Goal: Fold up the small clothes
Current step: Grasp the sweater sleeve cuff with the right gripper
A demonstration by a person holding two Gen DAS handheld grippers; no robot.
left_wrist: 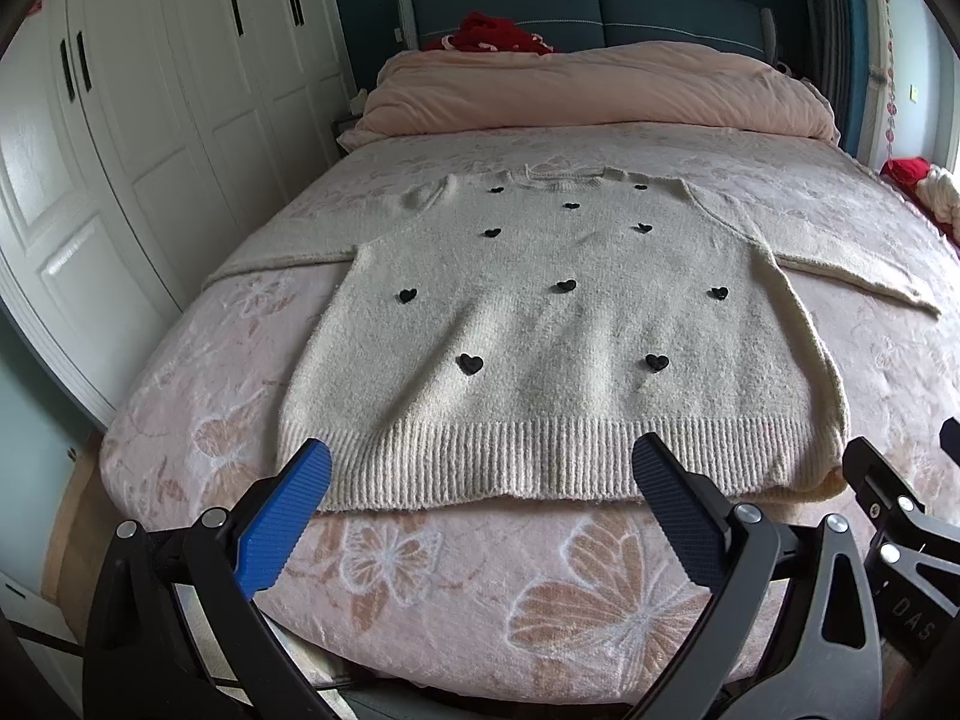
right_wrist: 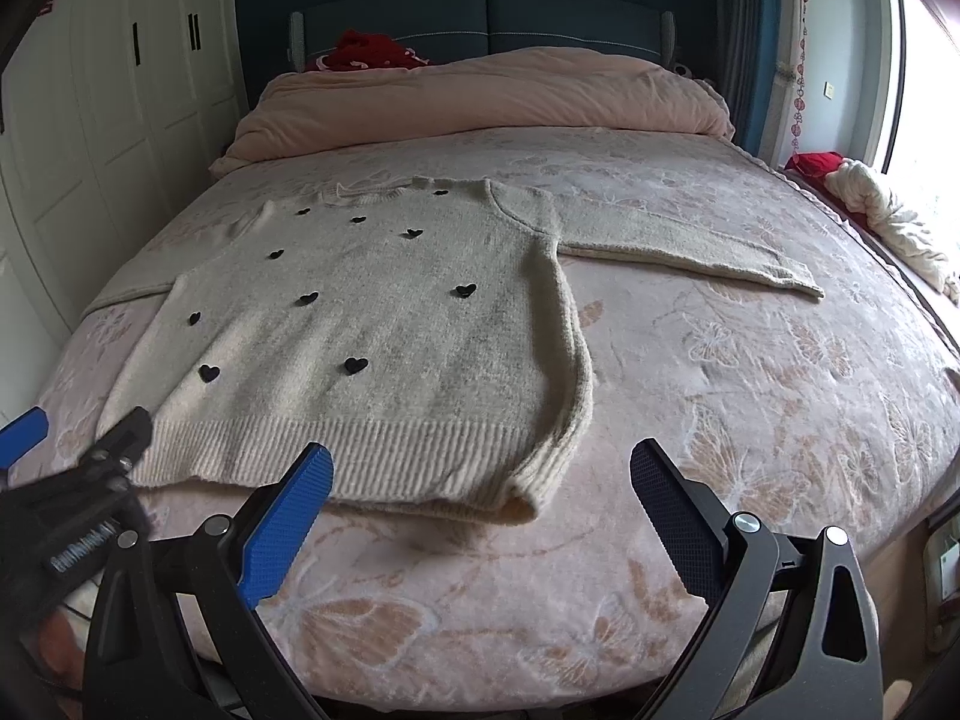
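Left wrist: sweater [left_wrist: 540, 324] flat, both claws spread

sweater [right_wrist: 360, 330] left sleeve end cut off by fisheye edge, red bundle [left_wrist: 498, 36] half hidden behind duvet [left_wrist: 600, 90]

The sweater [left_wrist: 558, 324] is fuzzy matt knit with a ribbed hem [left_wrist: 540, 456] and black heart appliqués [left_wrist: 470, 363]. The bed's blanket [right_wrist: 750, 360] looks plush, embossed with butterflies. The left tongs [left_wrist: 480, 468] carry finely ridged matt blue plastic pads [left_wrist: 288, 516] on black arms with shiny metal rivets [left_wrist: 748, 513].
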